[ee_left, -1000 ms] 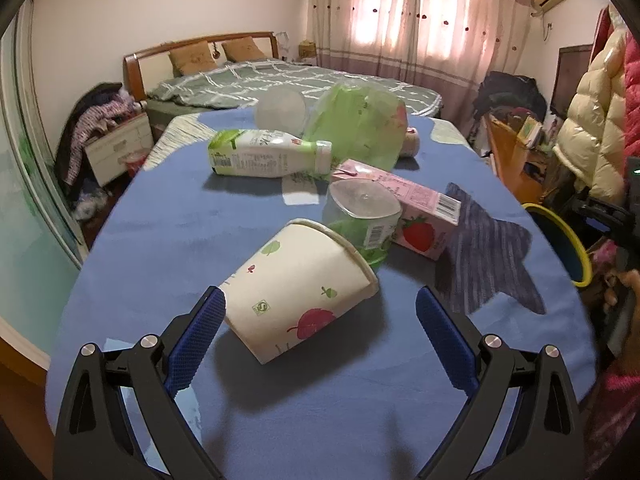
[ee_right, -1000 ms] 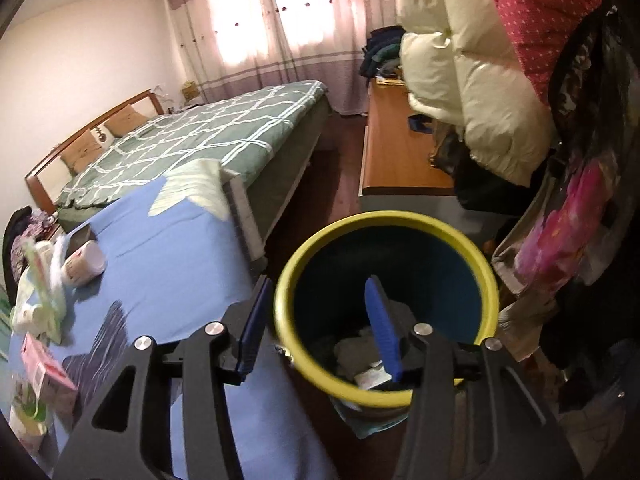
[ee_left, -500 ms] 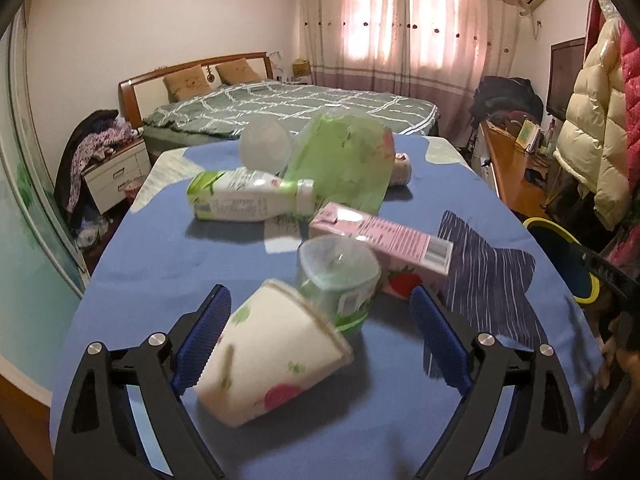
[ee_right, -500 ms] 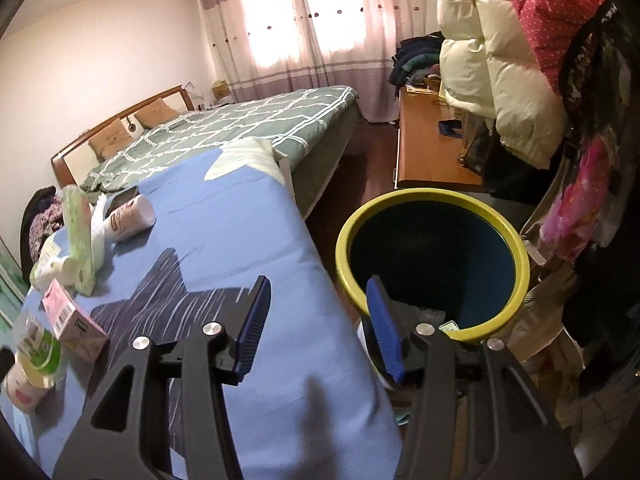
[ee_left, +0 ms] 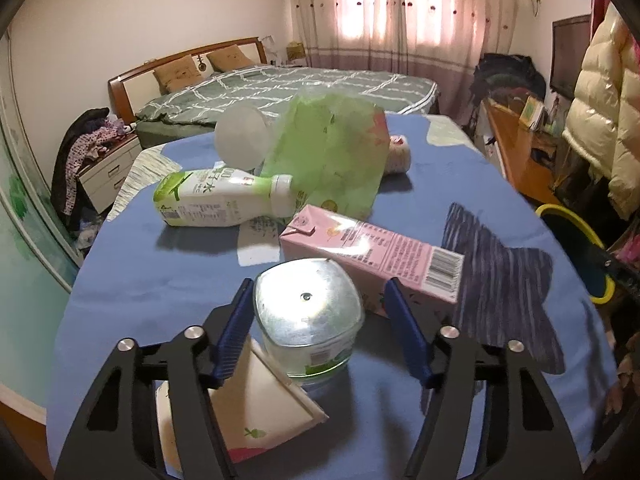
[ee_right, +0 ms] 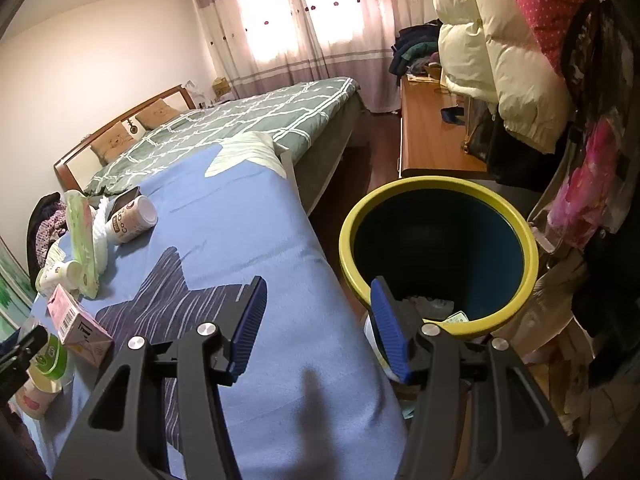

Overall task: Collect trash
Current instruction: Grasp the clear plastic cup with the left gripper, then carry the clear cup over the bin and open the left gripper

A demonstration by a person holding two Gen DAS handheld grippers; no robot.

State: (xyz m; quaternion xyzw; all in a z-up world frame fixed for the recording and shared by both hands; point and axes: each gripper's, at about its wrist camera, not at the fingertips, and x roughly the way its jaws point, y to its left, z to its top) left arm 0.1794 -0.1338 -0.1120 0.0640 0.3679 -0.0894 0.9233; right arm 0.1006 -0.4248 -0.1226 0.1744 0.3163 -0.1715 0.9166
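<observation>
Trash lies on the blue tablecloth [ee_left: 160, 280]. My left gripper [ee_left: 320, 330] is open, its fingers on either side of a clear green-labelled plastic cup [ee_left: 308, 316] with a foil lid, apart from it. A tipped paper cup [ee_left: 256, 412] lies under the left finger. Behind are a pink carton [ee_left: 376, 252], a white bottle [ee_left: 216, 200], a green bag [ee_left: 332, 160] and a translucent cup [ee_left: 240, 140]. My right gripper [ee_right: 316, 326] is open and empty, over the table's edge beside the yellow-rimmed blue bin [ee_right: 440, 248], which holds some scraps.
A small paper cup [ee_right: 132, 220] lies at the table's far side. A bed [ee_right: 224, 128] stands behind the table, a wooden cabinet [ee_right: 432, 140] and hanging coats [ee_right: 500, 60] to the right. The bin also shows in the left wrist view [ee_left: 576, 256].
My left gripper moved forward past the paper cup and narrowed around the foil-lidded cup. My right gripper drew back from over the bin toward the table.
</observation>
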